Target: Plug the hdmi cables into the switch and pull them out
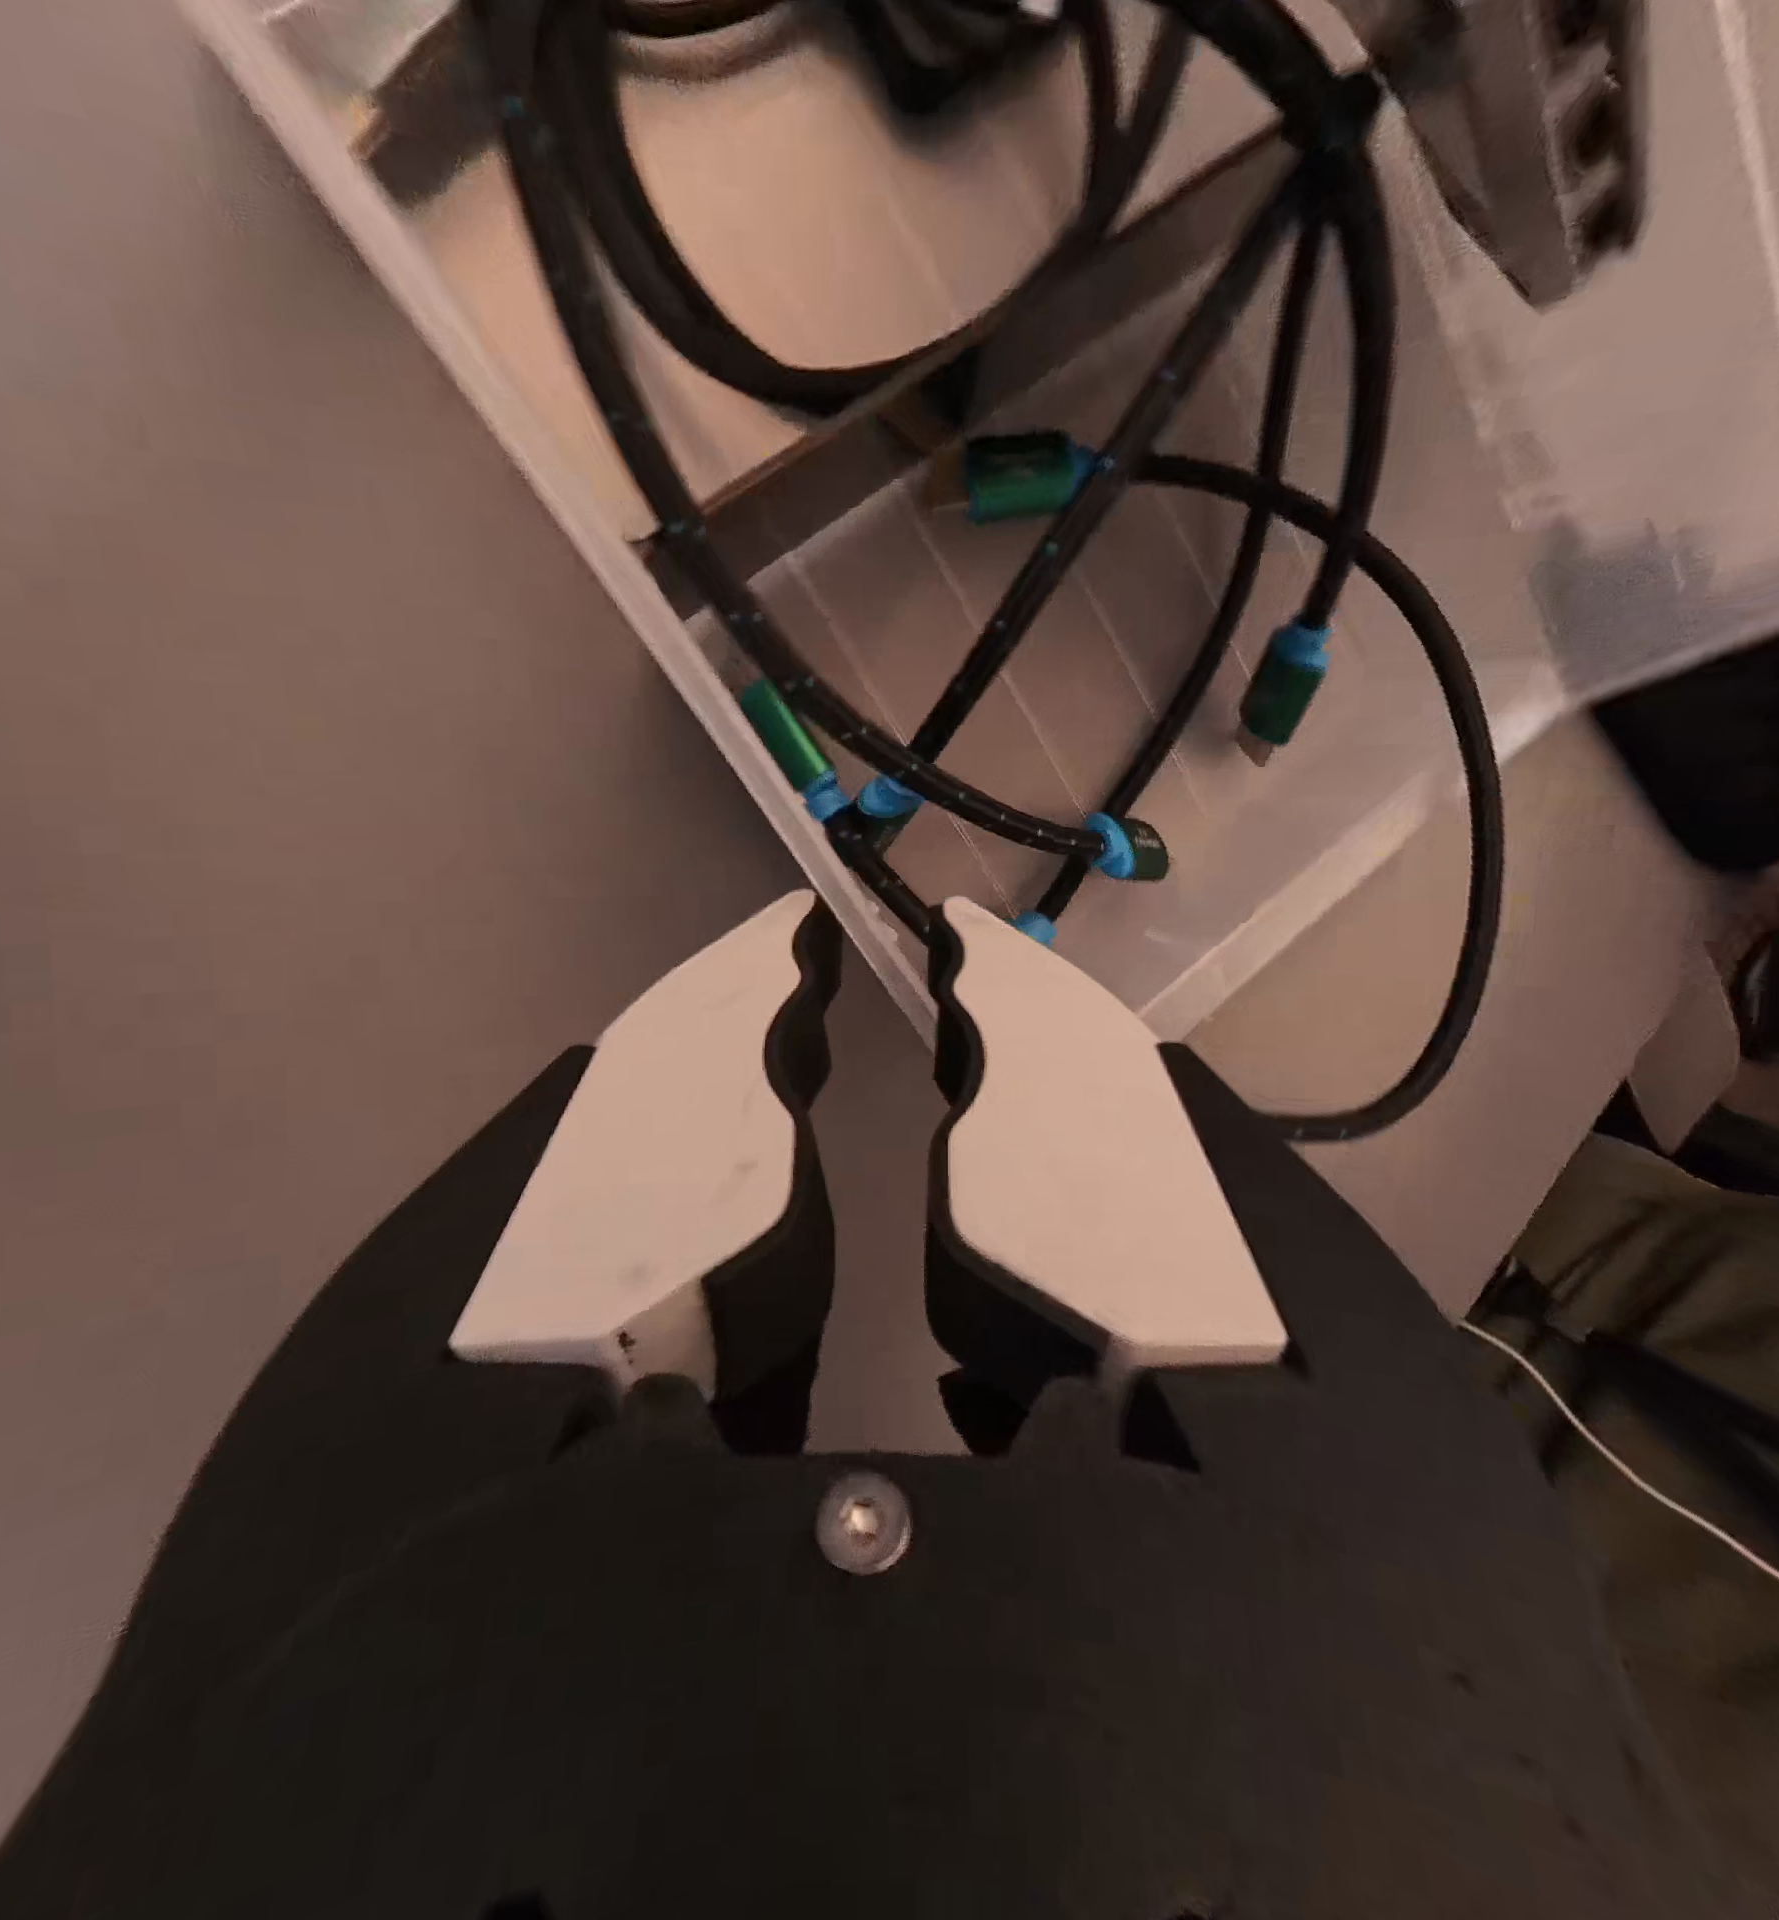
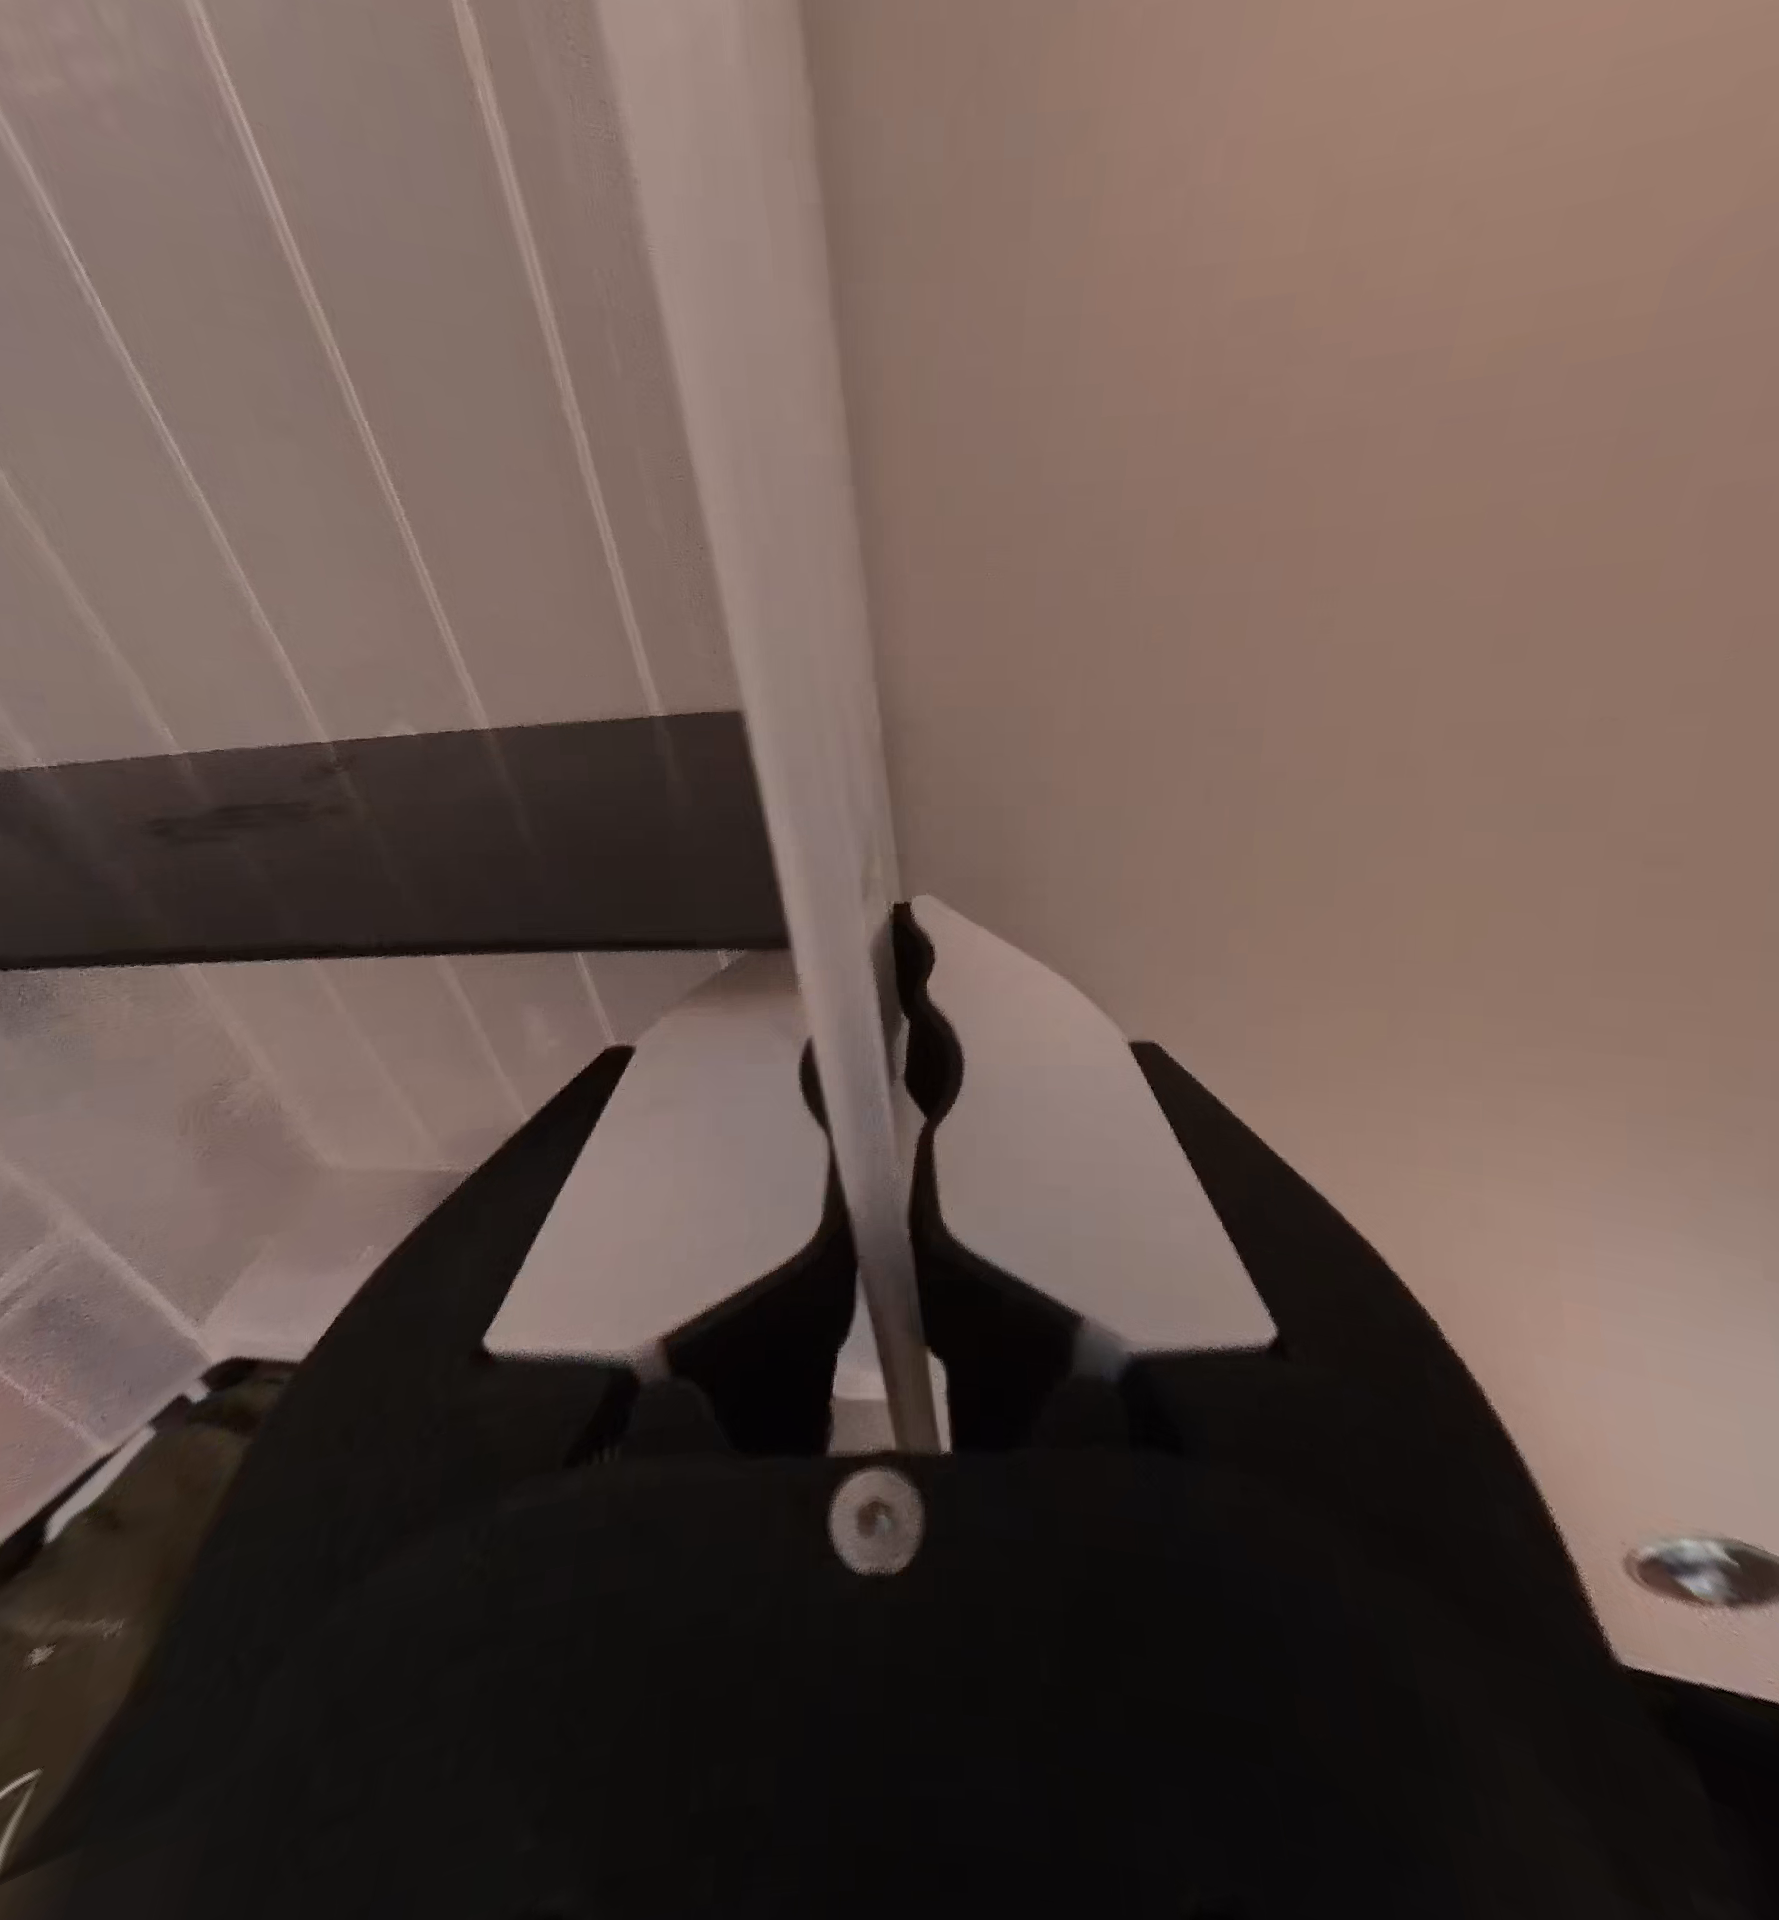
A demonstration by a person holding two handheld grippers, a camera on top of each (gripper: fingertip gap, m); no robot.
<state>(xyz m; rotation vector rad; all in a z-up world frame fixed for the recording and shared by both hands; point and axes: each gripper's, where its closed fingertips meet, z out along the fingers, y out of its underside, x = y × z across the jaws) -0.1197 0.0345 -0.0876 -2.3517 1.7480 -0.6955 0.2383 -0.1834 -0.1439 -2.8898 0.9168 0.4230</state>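
Left wrist view: the left gripper (image 1: 880, 914) is showing nearest, its jaws standing a narrow gap apart and straddling the near wall of a clear plastic bin (image 1: 1280, 852) without pinching it; a black cable is passing through the gap between the tips. Just beyond the tips, inside the bin, the HDMI cables (image 1: 978, 665) are lying in a loose tangle, black braided cords ending in green plugs with blue collars. One plug (image 1: 783, 732) is resting against the near wall, another (image 1: 1134, 844) is lying just past it, a third (image 1: 1280, 688) is pointing down further right, and a fourth (image 1: 1020, 478) is lying farther back. Farther still, at the upper right corner of the bin, the switch (image 1: 1550, 145) is sitting as a grey box, blurred, with dark ports on its side; no plug is visibly seated in it. The bin is resting on a pale table (image 1: 189, 623).

Right wrist view: the right gripper (image 2: 869, 935) is clamping the upright edge of the bin wall (image 2: 823, 727) between its jaws, the left finger lying behind the translucent plastic. Beyond, ribbed plastic and a dark band (image 2: 345, 842) are showing through the wall. The table is extending to the right.
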